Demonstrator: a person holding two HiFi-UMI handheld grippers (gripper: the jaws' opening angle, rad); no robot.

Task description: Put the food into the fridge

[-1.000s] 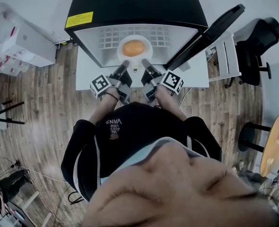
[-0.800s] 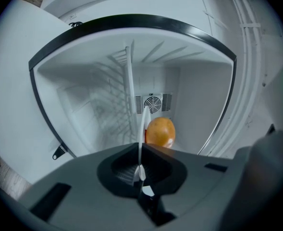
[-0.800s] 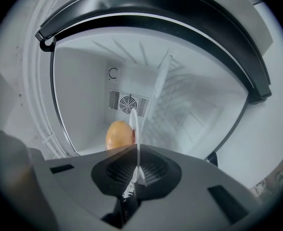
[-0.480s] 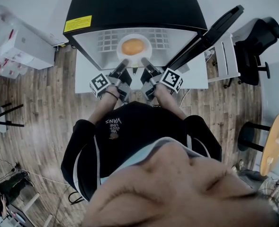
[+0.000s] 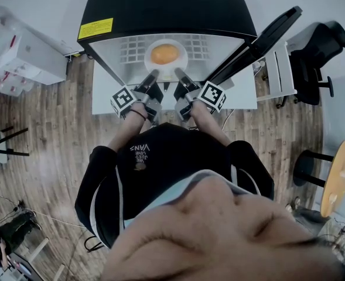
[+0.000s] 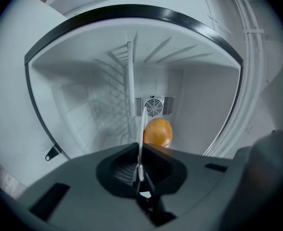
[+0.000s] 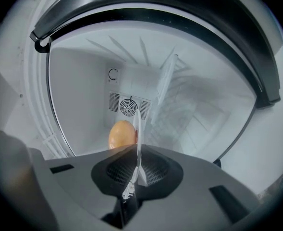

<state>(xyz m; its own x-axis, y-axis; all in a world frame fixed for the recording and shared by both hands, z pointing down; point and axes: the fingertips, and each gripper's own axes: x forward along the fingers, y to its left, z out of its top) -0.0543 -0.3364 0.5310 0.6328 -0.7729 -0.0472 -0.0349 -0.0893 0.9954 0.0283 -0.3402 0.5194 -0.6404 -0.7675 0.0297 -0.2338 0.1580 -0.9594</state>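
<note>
Two grippers held one white plate in the head view. The left gripper and the right gripper each pinched the near rim of the plate. The round orange food sat in the middle of it. The plate was just inside the mouth of the fridge, over its wire shelf. I could not tell if it rested on the shelf yet. The door stood open at the fridge's right side.

In the left gripper view, the jaws were almost shut, with only the thin plate rim squeezed between them. The food showed past them, in front of the fan on the fridge's back wall.

In the right gripper view, the jaws squeezed the rim the same way, with the food deeper in the fridge.

The food looked round, so I think it could roll off if the plate tipped. If one gripper let go before the plate sat flat on the shelf, that side could drop. Pushing too far could bump the back wall.
</note>
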